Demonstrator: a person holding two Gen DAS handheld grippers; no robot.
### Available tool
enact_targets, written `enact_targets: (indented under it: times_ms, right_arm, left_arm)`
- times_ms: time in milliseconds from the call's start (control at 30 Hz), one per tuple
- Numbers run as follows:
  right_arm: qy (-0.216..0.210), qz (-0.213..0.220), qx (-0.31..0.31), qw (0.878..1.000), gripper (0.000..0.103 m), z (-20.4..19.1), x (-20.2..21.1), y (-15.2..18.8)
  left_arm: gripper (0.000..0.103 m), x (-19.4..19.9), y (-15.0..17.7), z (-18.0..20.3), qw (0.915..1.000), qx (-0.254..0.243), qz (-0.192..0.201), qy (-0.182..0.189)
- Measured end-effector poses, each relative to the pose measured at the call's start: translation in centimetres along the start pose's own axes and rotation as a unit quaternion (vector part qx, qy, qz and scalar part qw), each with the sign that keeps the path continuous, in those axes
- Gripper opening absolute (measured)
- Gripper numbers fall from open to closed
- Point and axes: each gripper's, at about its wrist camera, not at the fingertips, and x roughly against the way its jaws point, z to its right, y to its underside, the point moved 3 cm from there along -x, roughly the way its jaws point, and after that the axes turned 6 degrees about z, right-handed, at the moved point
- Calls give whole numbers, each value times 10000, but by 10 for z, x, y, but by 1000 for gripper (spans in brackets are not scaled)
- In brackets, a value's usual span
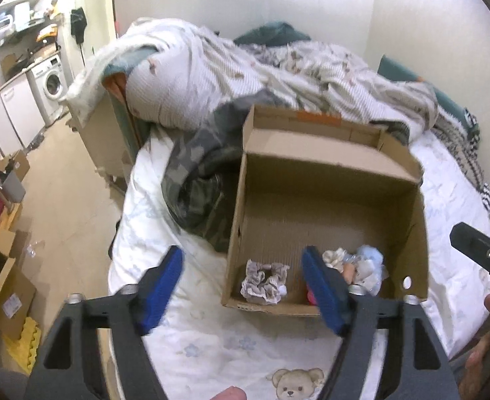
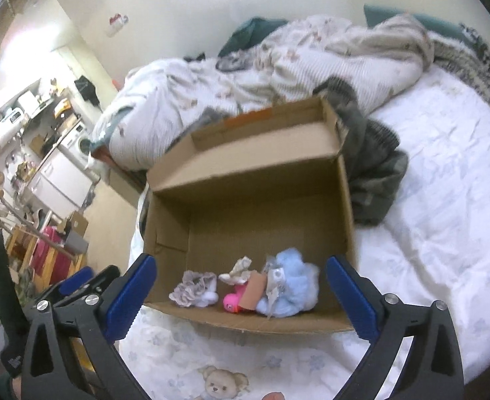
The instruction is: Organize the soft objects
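Our left gripper (image 1: pixel 243 286) and right gripper (image 2: pixel 241 295) both stand wide open and empty above the cardboard box (image 2: pixel 346 206) on the bed (image 2: pixel 445 166). The grey scrunchie (image 2: pixel 194 289), pink toy (image 2: pixel 233 300) and blue plush (image 2: pixel 293 286) lie inside, against its near wall. We judge a careless pass could snag that wall and tip the box.

- Soft, even indoor light; bright glare washes out the upper left of the right wrist view.
- Slight motion blur throughout (box edges smear).
- Fisheye bending, dark corner vignettes.
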Motion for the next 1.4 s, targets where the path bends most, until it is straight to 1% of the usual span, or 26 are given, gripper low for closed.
enact_targets:
  times_ms: [33,100,167,233,300,333,467,567,600,633,733,867,967,1233,1400]
  right_arm:
    - [29,85,55,9999,103,-2,7,-1]
    - [89,214,212,9995,103,-7,18,-1]
    - [87,317,318,9990,103,-12,29,2]
    - [65,420,386,9984,103,-15,38,4]
    - [134,521,498,9973,103,-18,45,10]
    - [150,551,531,9970,103,-19,47,12]
    - [218,569,651,9960,103,-21,46,26]
    - [259,506,567,9968,103,-17,37,35]
    - [324,491,524,9969,103,-15,34,38]
    - [400,445,487,9970,103,-12,29,43]
    - [481,265,546,9970,103,-10,16,48]
    - [568,200,692,9958,103,-12,6,52]
    - [631,158,746,9951,103,-13,2,56]
    - [689,240,961,9927,103,-21,6,57]
    - [712,193,1012,9921,103,-23,5,58]
  left_arm:
    - [84,8,-1,-1,10000,-6,90,-3]
    - [85,19,-1,-3,9997,-75,235,-30]
    - [89,28,0,-3,9994,-163,297,-5]
    - [97,36,4,-4,9991,-237,353,2]
    - [102,43,8,-5,9988,-263,410,2]
    - [102,48,11,-6,9986,-272,459,6]
    - [102,55,21,-8,9981,-271,559,-26]
    - [102,50,31,-9,9974,-333,639,-73]
    - [102,46,34,-10,9976,-328,609,-66]
    - [102,40,39,-11,9984,-295,475,-54]
    - [102,29,44,-12,9995,-164,267,44]
    - [102,23,48,-8,9995,-243,201,-30]
    - [102,20,50,-6,9996,-240,109,57]
    - [102,19,47,-5,9998,-153,125,64]
    - [102,20,46,-4,9998,-141,148,83]
